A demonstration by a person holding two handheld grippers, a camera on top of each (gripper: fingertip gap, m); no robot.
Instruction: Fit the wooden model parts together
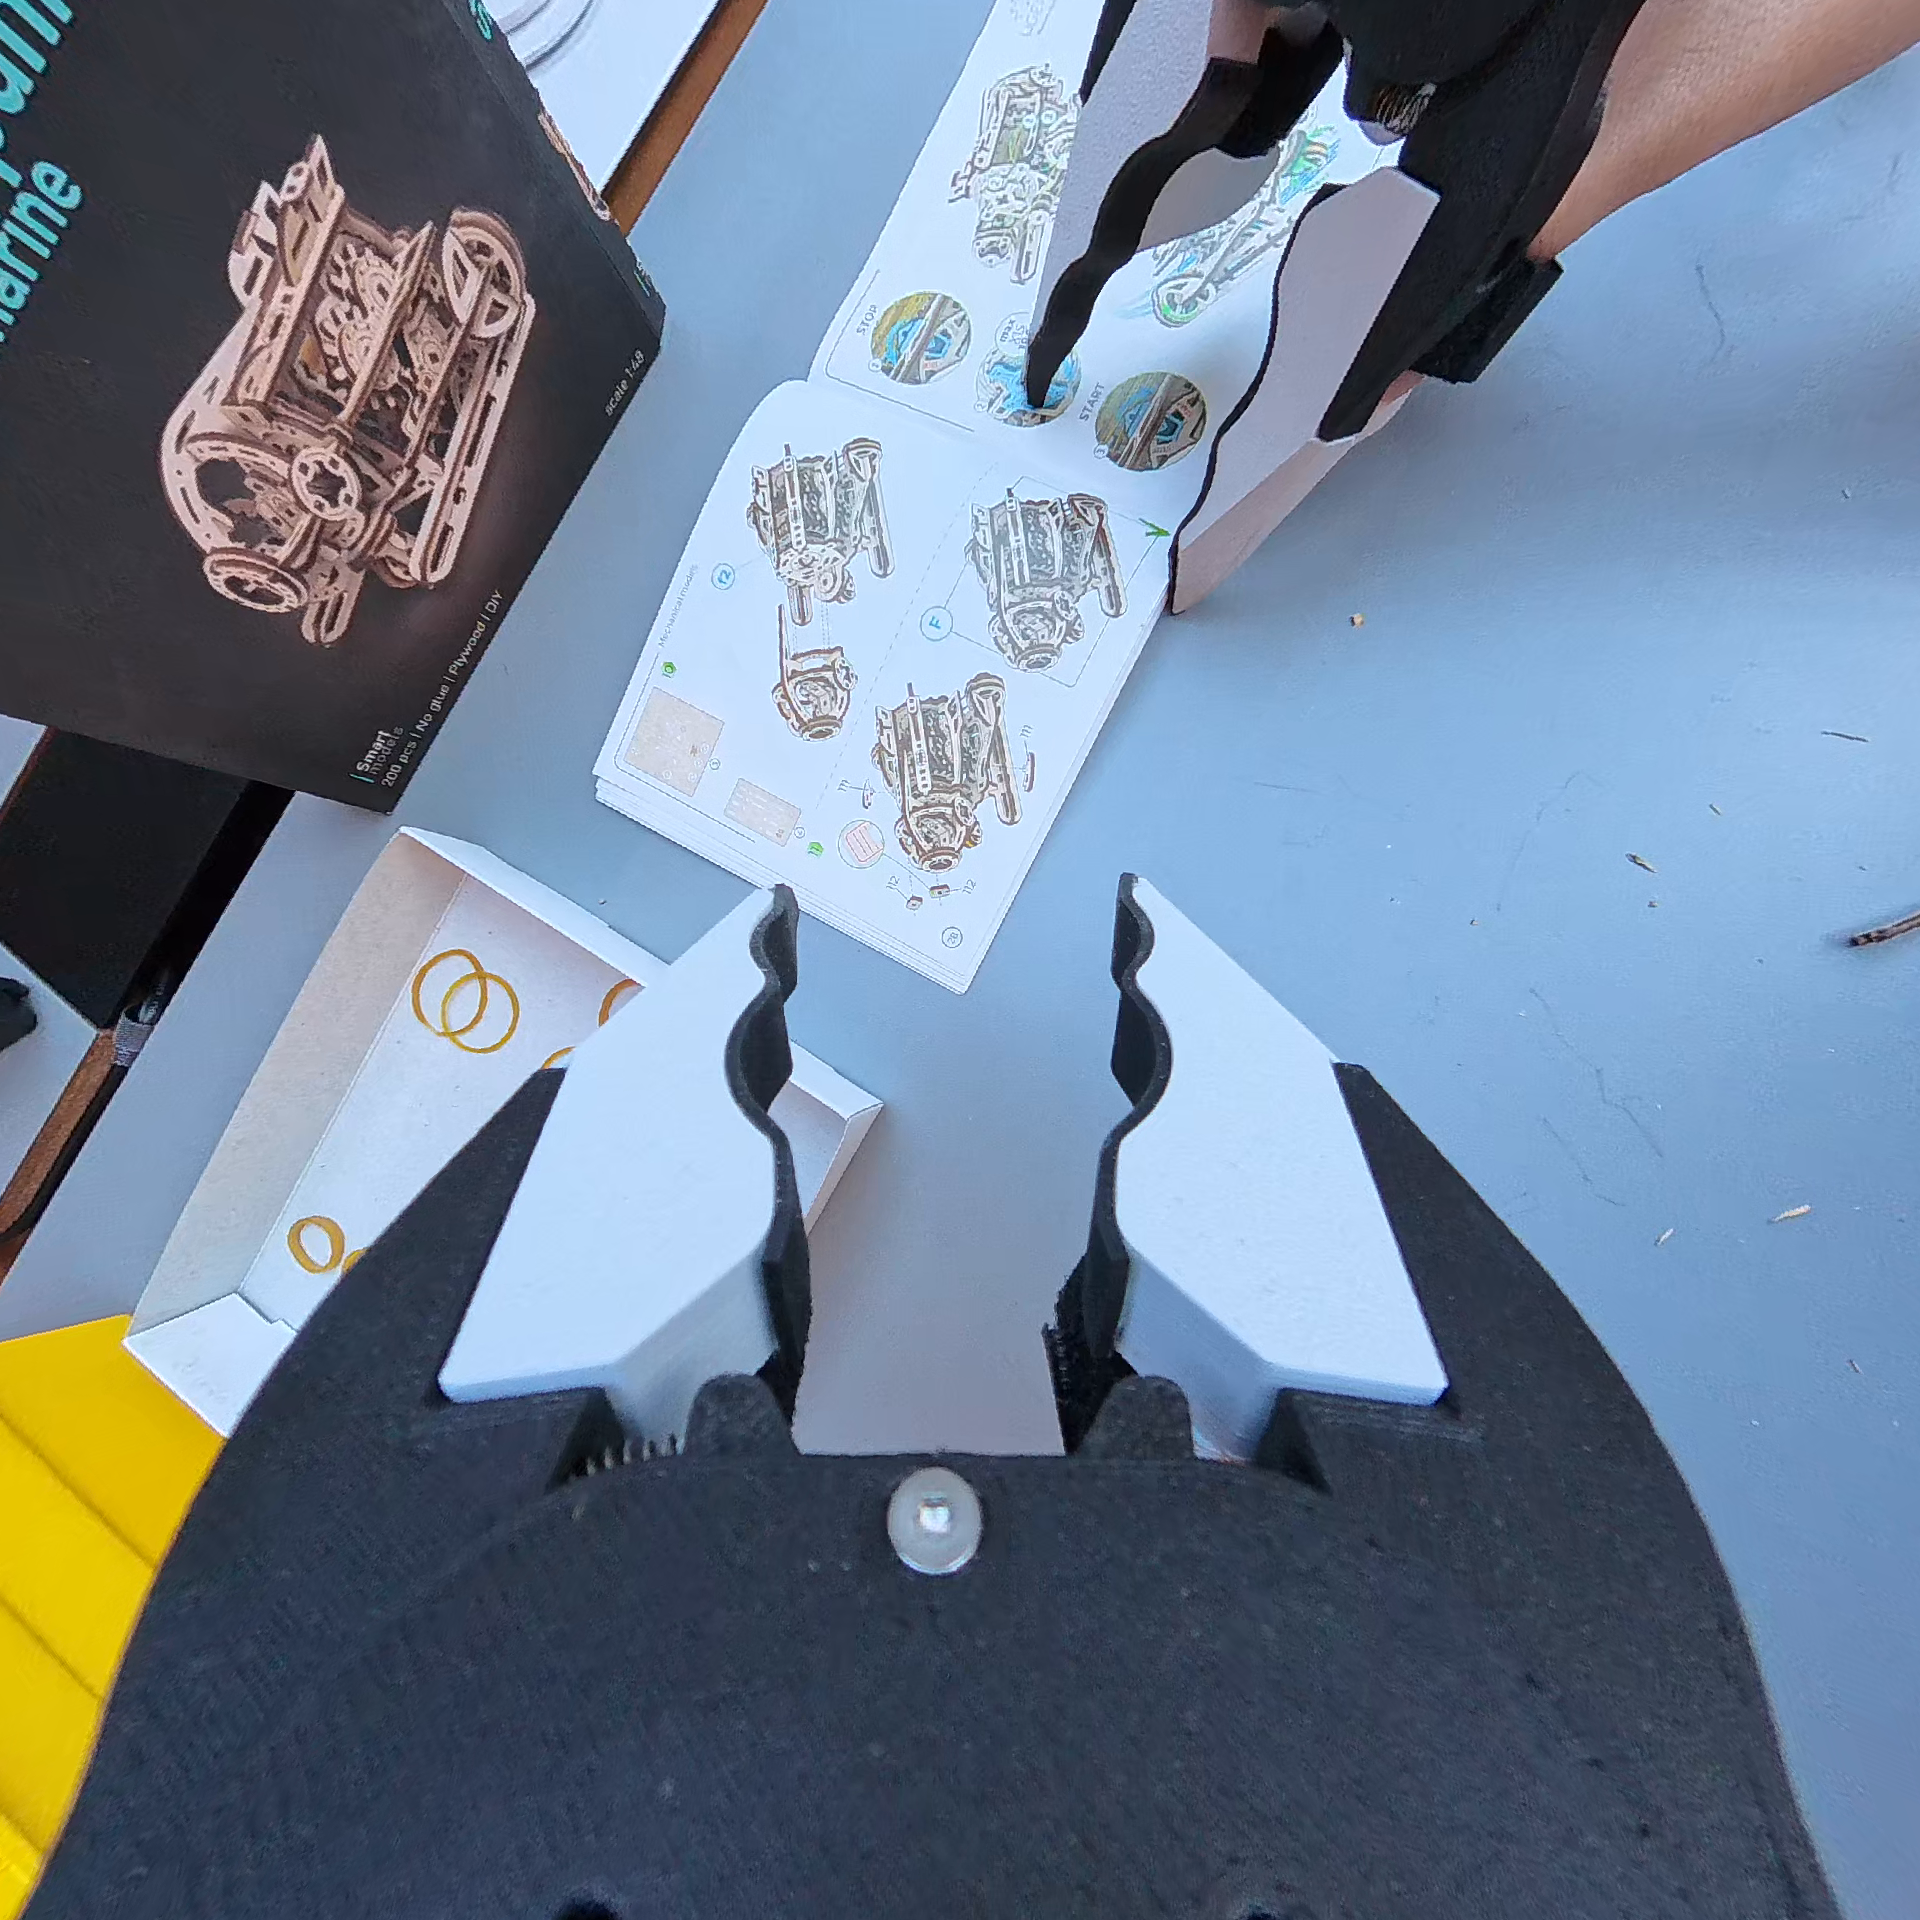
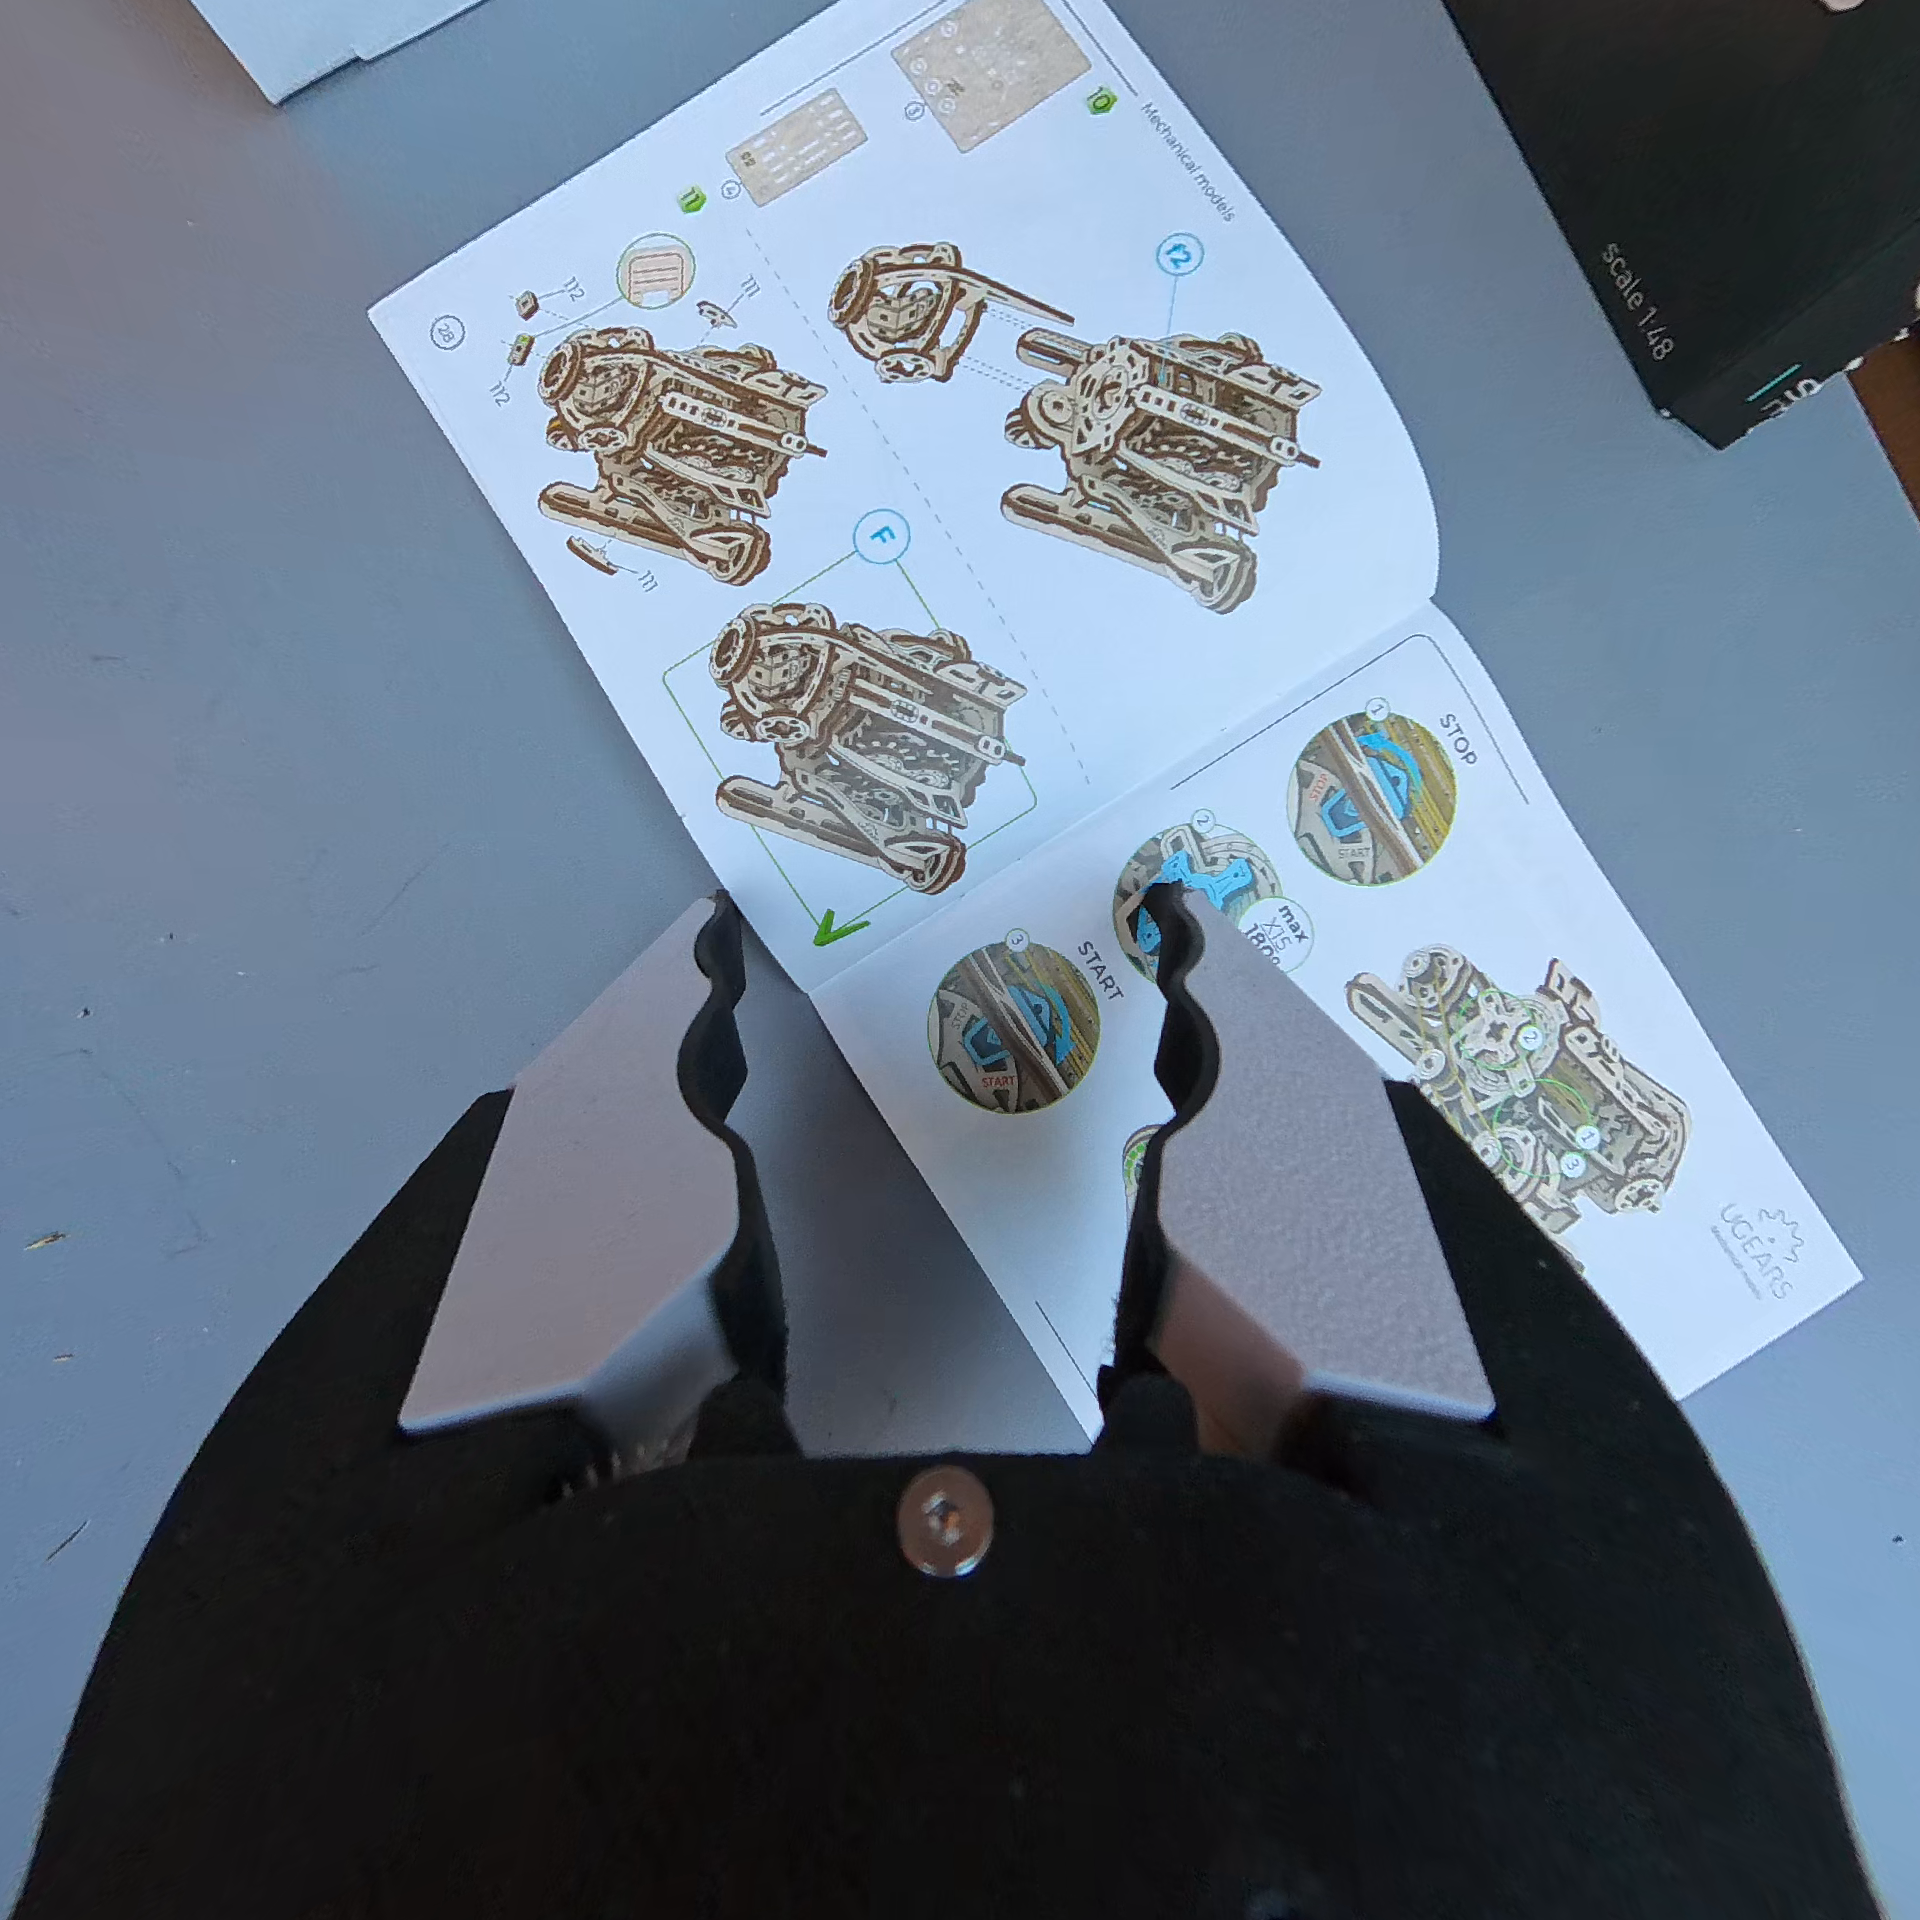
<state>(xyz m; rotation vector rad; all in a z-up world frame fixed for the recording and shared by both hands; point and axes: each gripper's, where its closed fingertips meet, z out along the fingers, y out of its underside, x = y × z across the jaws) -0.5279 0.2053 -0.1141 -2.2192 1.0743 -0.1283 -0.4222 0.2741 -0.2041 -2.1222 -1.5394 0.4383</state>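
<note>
Left wrist view: left gripper [image 1: 951,914] hangs over the grey table [image 1: 1455,831], jaws spread, nothing between them. Its tips sit just short of the near edge of the open instruction booklet [image 1: 883,665]. Black kit box [image 1: 281,364] with a picture of the wooden model lies to the left. White cardboard tray [image 1: 353,1091] holding yellow rubber bands [image 1: 464,1000] is partly under the left finger. Yellow object [image 1: 73,1507] at lower left corner. Right gripper [image 1: 1122,457] comes in from the top, spread; one fingertip touches the booklet page, the other sits at the booklet's edge on the table.

Right wrist view: right gripper [image 2: 945,909] spread, empty. Right fingertip rests on the booklet [image 2: 935,468], left tip sits at the page edge. Box corner [image 2: 1683,208] top right.

No loose wooden parts visible in either view; the model appears only in print.
</note>
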